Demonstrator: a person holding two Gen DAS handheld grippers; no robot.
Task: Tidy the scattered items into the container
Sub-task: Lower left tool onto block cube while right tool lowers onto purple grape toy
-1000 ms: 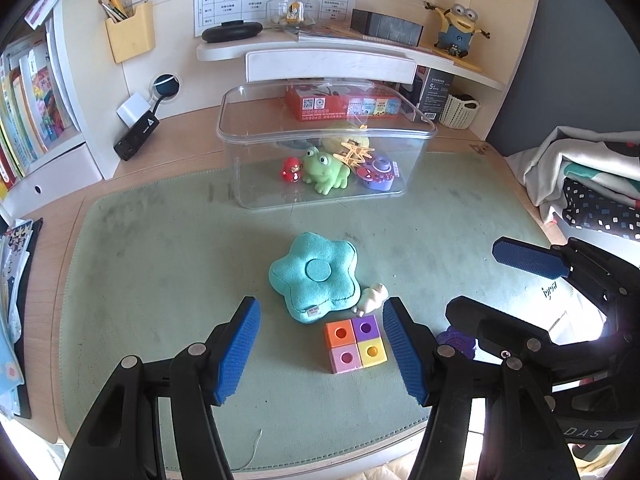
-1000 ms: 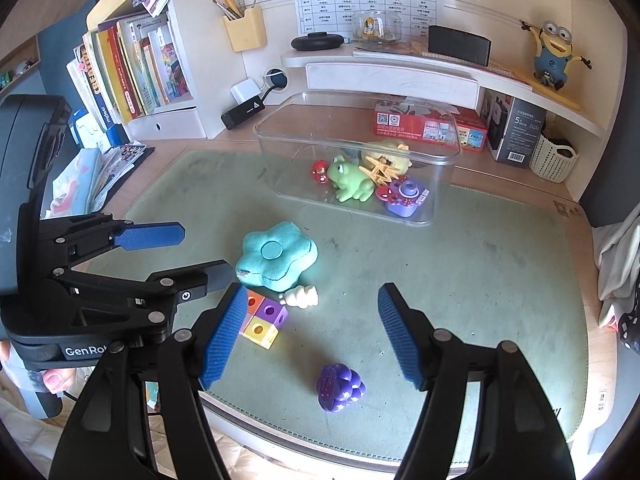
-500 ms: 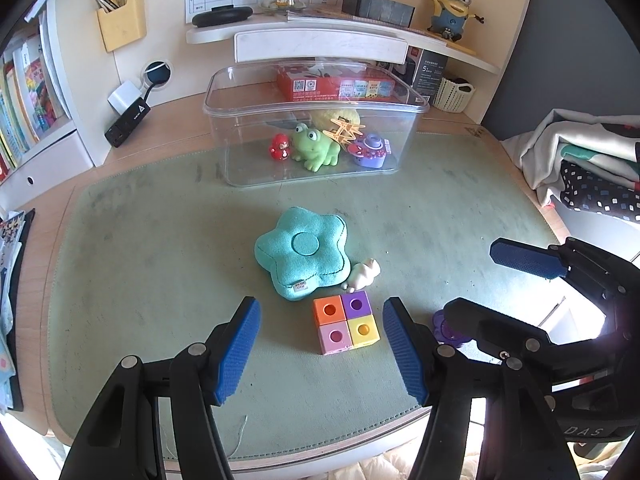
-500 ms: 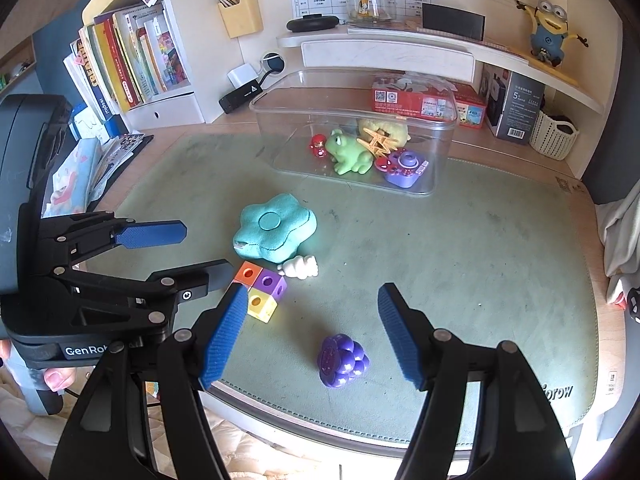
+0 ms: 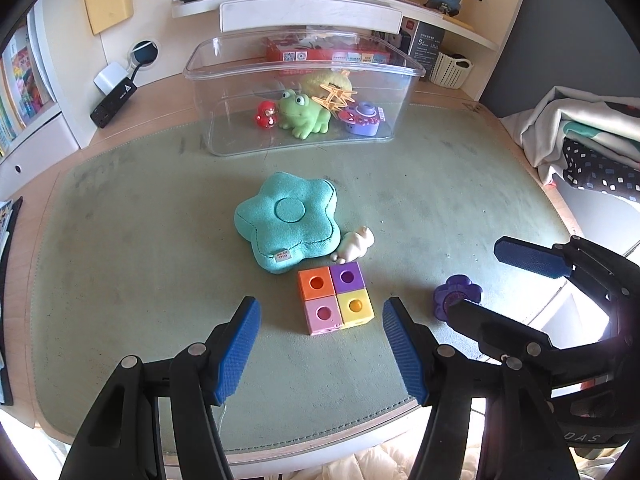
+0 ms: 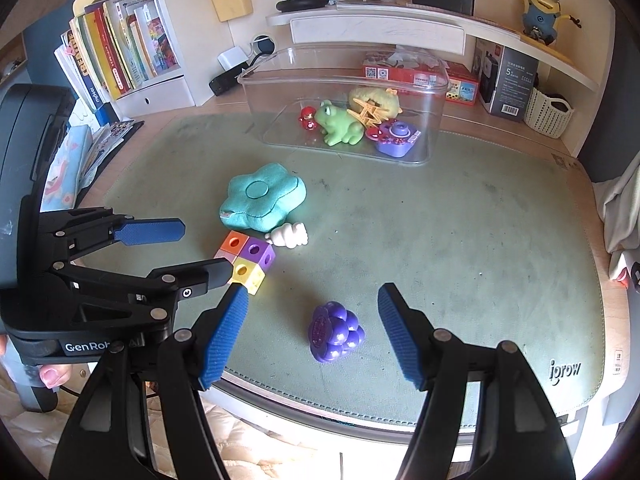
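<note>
A clear plastic container (image 5: 224, 80) (image 6: 436, 80) stands at the back of the green mat and holds a green frog (image 5: 300, 114) and other small toys. On the mat lie a teal star cushion (image 5: 288, 222) (image 6: 260, 196), a small white toy (image 5: 356, 244) (image 6: 290, 235), a four-colour block (image 5: 335, 297) (image 6: 250, 255) and a purple grape toy (image 5: 456, 294) (image 6: 334, 332). My left gripper (image 5: 320, 344) is open, just in front of the block. My right gripper (image 6: 312, 336) is open, with the grapes between its fingertips.
The green mat (image 6: 460, 220) covers a wooden desk. Books (image 6: 120, 52) stand at the left, a shelf with a Minion figure (image 6: 540, 8) at the back, a white basket (image 6: 546, 112) at the back right, folded clothes (image 5: 592, 136) at the right.
Both grippers have moved forward and down towards the mat. The block now lies closer to my left fingers and the grapes have come between my right fingers. Both stay open.
</note>
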